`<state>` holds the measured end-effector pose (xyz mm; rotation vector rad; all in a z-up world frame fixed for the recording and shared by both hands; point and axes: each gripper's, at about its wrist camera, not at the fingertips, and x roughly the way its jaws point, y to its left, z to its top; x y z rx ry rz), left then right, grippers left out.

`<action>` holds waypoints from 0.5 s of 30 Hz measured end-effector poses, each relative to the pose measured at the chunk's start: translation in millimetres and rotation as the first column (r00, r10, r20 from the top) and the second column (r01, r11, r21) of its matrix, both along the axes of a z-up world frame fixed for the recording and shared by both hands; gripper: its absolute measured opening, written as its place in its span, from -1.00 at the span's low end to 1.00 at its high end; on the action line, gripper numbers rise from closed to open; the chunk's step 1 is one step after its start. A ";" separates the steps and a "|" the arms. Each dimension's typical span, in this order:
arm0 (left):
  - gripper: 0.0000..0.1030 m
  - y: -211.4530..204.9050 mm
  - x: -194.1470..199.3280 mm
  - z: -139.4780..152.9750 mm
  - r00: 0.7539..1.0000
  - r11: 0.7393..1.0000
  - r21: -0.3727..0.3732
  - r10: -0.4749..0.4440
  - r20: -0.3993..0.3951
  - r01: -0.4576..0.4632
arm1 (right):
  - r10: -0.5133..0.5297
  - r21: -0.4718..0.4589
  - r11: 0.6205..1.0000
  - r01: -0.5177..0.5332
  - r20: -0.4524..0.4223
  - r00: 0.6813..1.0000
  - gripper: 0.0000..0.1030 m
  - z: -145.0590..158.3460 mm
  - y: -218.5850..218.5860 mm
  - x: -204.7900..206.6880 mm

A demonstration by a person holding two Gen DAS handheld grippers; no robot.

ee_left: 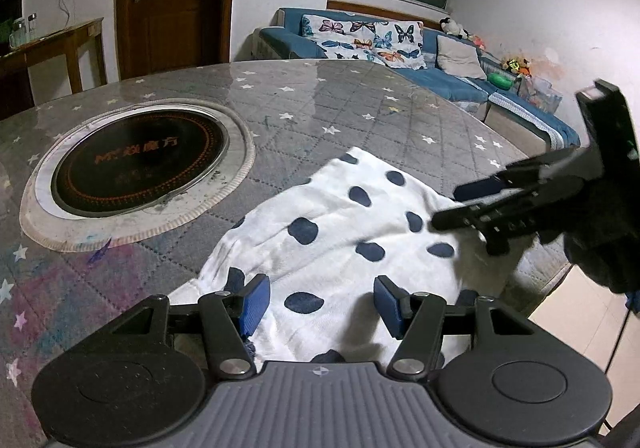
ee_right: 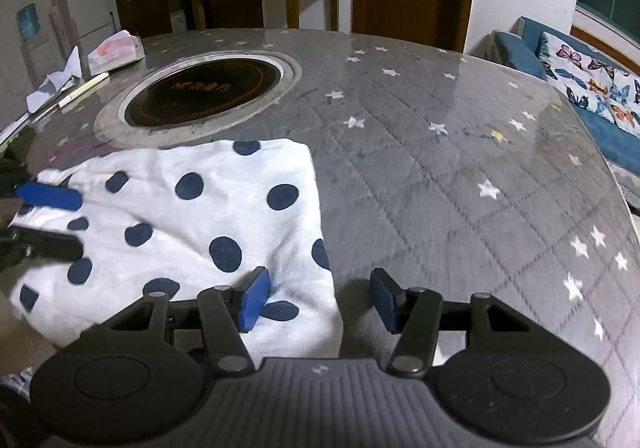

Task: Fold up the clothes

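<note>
Left gripper (ee_left: 320,304) and right gripper (ee_right: 318,300), jaws spread, pinching nothing, hover over the white cotton garment with navy dots (ee_right: 192,215), lying folded at the near edge of the grey star-print quilted table (ee_right: 440,167). Judged soft, light, limp; take hold at 2 corners.

A round table (ee_right: 440,167) carries everything, covered by a grey quilted cloth with white stars under a glossy clear sheet. A black round cooktop (ee_right: 200,95) sits sunk in its middle. At the near edge lies a white garment with dark blue dots (ee_right: 192,215); at the far left lie a tissue pack (ee_right: 116,51), crumpled paper (ee_right: 52,87) and a pen (ee_right: 82,89).
</note>
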<state>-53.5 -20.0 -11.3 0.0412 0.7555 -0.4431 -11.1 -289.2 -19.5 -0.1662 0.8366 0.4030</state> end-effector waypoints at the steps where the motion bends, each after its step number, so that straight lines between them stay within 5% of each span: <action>1: 0.21 -0.1 -0.6 0.3 1.000 1.000 0.000 -0.001 0.002 0.001 | 0.002 -0.002 1.000 -0.002 -0.002 1.000 0.08 0.6 0.1 -2.6; 15: 0.33 32.0 -23.0 23.6 0.989 0.992 -0.039 0.120 0.090 -0.117 | 0.038 -0.023 0.999 -0.036 0.117 0.992 0.09 27.5 14.3 8.9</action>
